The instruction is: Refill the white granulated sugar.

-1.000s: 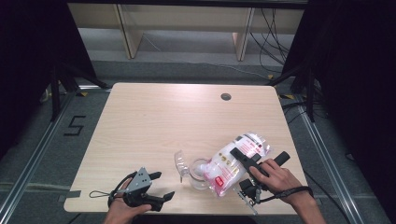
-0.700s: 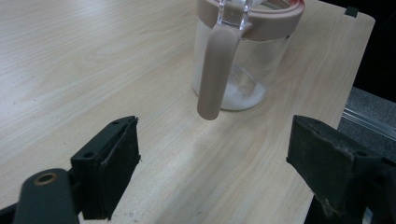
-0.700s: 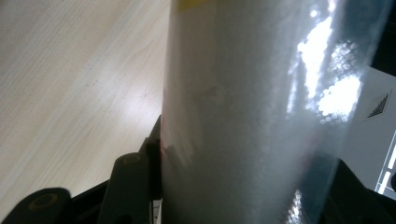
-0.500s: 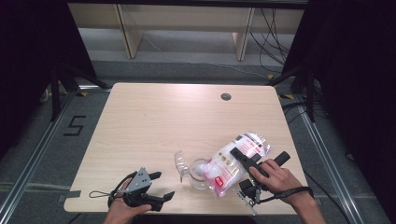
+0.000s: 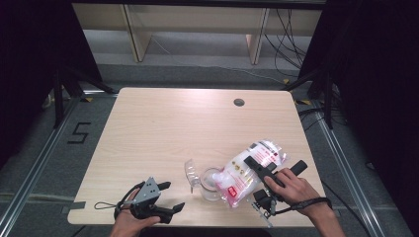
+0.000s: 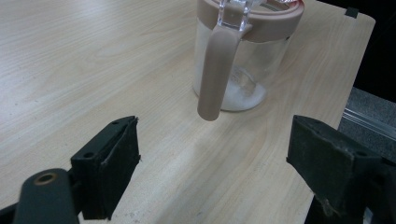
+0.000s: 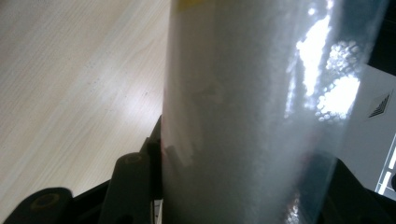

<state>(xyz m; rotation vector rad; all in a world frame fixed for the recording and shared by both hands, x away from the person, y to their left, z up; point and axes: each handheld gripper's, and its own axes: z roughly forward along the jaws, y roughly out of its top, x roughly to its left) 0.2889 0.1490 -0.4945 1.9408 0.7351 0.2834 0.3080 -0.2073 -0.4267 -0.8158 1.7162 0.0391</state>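
Note:
A clear bag of white granules (image 5: pixel 245 172) with a red and white label lies tilted, its lower end over the mouth of a glass jar (image 5: pixel 209 186). My right gripper (image 5: pixel 276 167) is shut on the bag across its middle. In the right gripper view the bag (image 7: pixel 243 116) stands between the two black jaws of that gripper (image 7: pixel 240 196). The jar (image 6: pixel 233 60) has a pink rim, a hanging pink strap (image 6: pixel 214 74) and some white powder at its bottom. My left gripper (image 5: pixel 172 196) rests open near the table's front left, a little short of the jar; the left gripper view shows its jaws (image 6: pixel 215 172) wide apart.
The jar's clear lid (image 5: pixel 190 170) is flipped open to the left. The wooden table (image 5: pixel 163 133) has a round cable hole (image 5: pixel 239 102) at the back right. The table's front edge runs close under both hands. Shelving legs and cables lie on the floor beyond.

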